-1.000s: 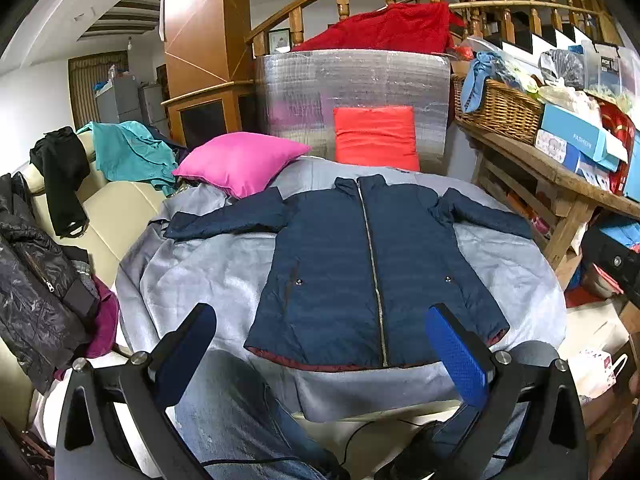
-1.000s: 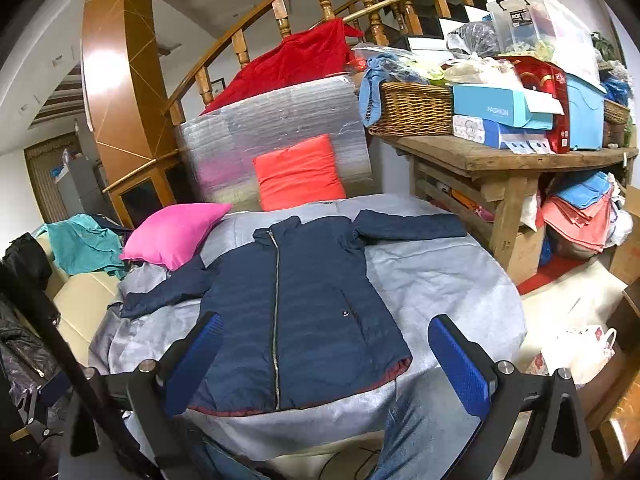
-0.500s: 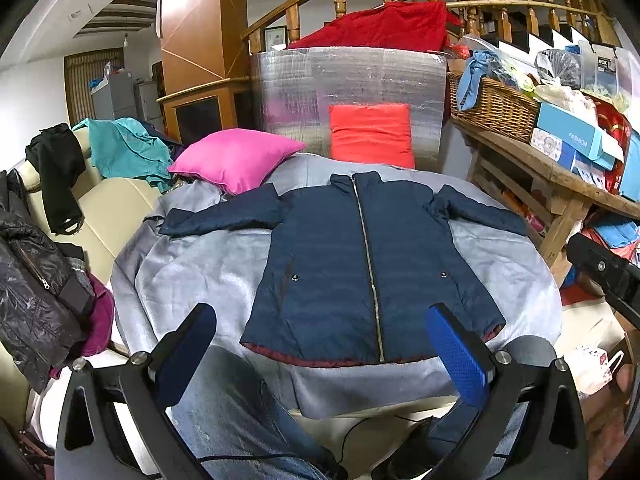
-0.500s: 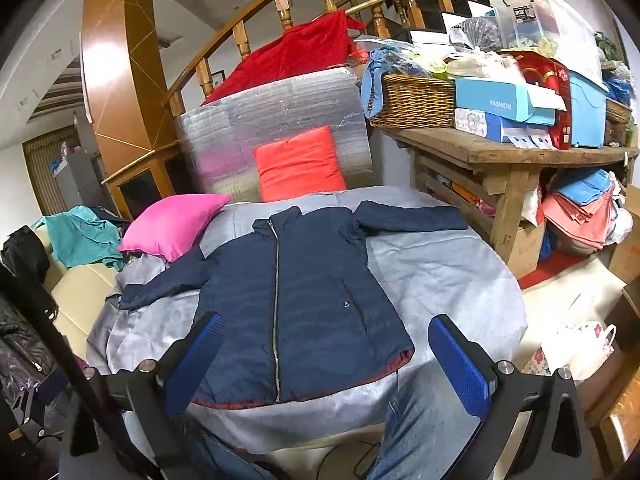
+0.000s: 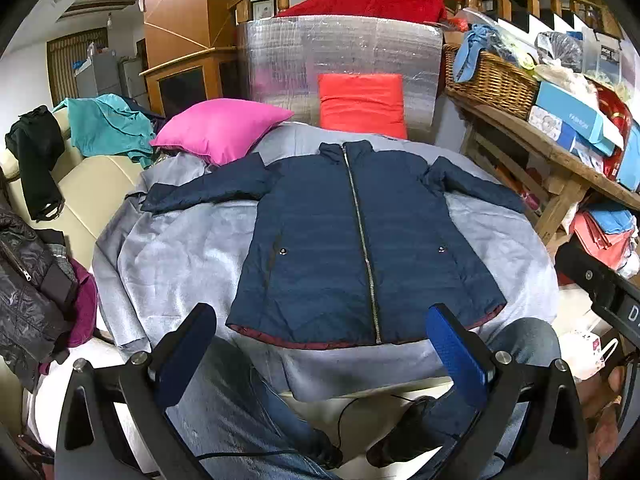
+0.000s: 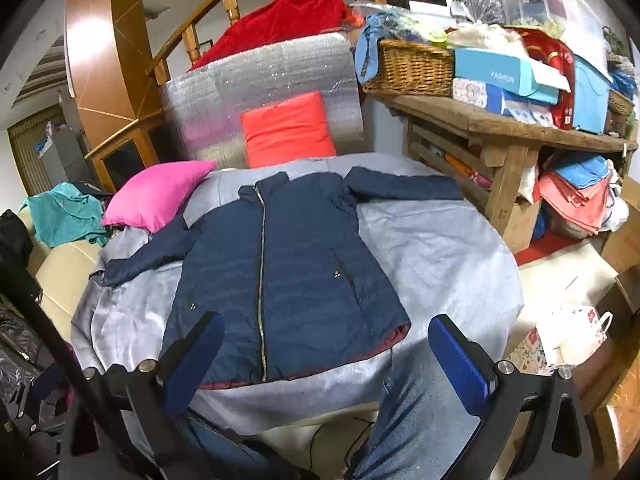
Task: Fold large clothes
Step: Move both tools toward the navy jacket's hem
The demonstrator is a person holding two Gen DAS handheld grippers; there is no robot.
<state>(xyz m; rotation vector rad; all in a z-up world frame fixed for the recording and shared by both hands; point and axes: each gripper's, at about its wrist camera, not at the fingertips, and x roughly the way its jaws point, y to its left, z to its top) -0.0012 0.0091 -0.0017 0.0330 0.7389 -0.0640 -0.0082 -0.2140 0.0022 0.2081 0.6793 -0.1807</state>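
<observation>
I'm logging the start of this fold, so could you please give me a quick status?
Left tool and right tool open, empty. Navy jacket flat, zipped, sleeves spread, unfolded. Pink cushion by one sleeve.

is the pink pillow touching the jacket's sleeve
Cannot tell. In the left wrist view the pink pillow meets the navy jacket sleeve's outline, but contact or mere overlap is unclear.

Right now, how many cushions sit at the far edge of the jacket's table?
2: a pink cushion beyond the jacket's left sleeve, and an orange-red cushion behind the collar, propped against the silver foil panel. None hidden, apparently.
</observation>
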